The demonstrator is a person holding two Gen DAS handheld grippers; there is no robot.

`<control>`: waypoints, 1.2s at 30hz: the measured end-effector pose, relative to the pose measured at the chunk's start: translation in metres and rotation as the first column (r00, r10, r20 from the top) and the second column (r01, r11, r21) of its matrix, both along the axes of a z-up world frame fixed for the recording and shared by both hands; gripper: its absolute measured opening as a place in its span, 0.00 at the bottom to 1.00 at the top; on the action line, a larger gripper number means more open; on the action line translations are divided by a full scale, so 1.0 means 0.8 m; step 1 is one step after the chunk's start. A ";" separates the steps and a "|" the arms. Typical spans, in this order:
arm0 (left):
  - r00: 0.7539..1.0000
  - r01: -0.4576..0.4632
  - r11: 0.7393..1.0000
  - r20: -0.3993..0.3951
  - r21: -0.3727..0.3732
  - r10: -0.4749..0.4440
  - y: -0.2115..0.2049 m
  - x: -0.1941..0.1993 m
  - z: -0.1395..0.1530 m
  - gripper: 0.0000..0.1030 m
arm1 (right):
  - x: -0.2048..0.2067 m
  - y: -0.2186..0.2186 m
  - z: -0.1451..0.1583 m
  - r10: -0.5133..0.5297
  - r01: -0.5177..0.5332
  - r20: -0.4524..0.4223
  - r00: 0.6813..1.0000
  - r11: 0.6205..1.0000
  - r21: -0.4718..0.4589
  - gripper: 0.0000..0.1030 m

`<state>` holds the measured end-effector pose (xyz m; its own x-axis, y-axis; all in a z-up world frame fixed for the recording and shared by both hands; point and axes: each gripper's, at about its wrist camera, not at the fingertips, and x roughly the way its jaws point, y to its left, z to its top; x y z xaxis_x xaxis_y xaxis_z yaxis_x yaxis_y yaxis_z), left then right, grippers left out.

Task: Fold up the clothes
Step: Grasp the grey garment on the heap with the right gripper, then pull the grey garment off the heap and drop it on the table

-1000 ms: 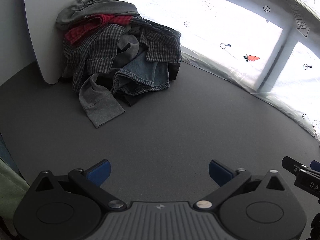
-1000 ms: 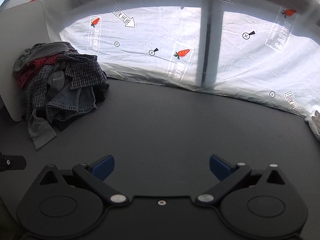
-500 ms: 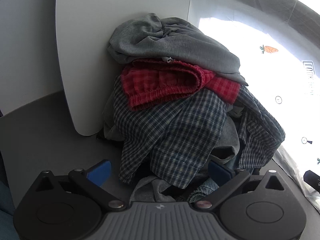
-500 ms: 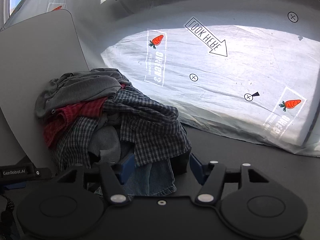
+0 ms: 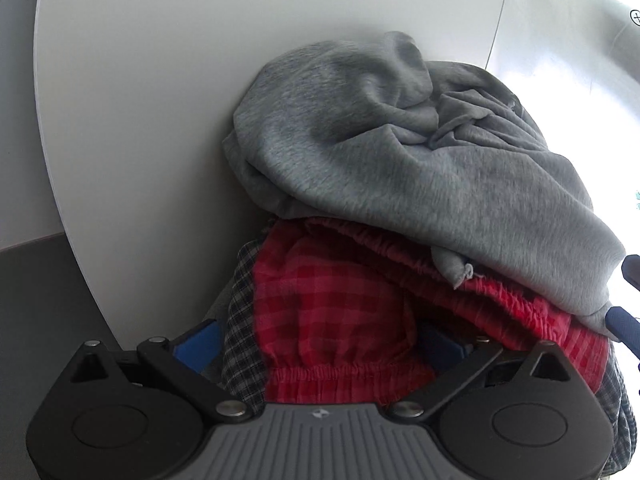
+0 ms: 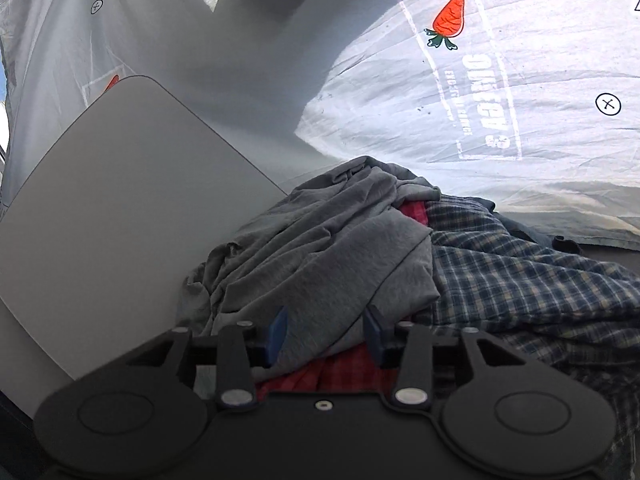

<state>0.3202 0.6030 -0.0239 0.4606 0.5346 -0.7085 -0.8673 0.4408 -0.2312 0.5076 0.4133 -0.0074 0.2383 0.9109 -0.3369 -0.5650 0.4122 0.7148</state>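
Observation:
A pile of clothes leans against a white board. A grey sweatshirt [image 5: 400, 152] lies on top, over a red checked garment [image 5: 328, 300] and a dark plaid shirt [image 6: 520, 280]. My left gripper [image 5: 320, 340] is open, its blue pads either side of the red garment's elastic band. My right gripper [image 6: 326, 332] is partly closed, with a fold of the grey sweatshirt [image 6: 320, 280] between its pads; I cannot see whether the pads press it. The right gripper's blue fingertips [image 5: 624, 320] show at the right edge of the left wrist view.
The white board [image 5: 140, 140] stands upright behind and left of the pile, also in the right wrist view [image 6: 120, 200]. A translucent sheet with carrot prints [image 6: 480, 100] covers the window behind. The dark grey tabletop [image 5: 36, 300] shows at the left.
Both grippers have moved from the open tabletop up to the pile. The right gripper's jaws have narrowed around the grey sweatshirt. The left gripper stays wide open at the red garment.

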 end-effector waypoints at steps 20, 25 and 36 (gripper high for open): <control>0.999 0.011 0.996 0.031 0.085 -0.014 -0.077 -0.076 0.060 1.00 | -0.099 -0.109 0.129 -0.385 0.317 0.462 0.799 0.923 0.220 0.05; 0.998 0.037 0.991 0.040 0.127 -0.043 -0.135 -0.103 0.088 1.00 | -0.149 -0.259 0.195 -0.549 0.408 0.554 0.626 0.836 0.367 0.05; 0.964 0.254 0.962 0.055 0.100 -0.260 -0.404 -0.146 0.073 1.00 | -0.242 -0.716 0.137 -0.750 0.910 0.611 0.254 0.400 0.113 0.08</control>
<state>0.2031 0.2799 0.0344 0.6357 0.4533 -0.6249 -0.7060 0.6687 -0.2332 0.3143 -0.1597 0.1023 0.9998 0.0079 -0.0154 -0.0036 0.9651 0.2618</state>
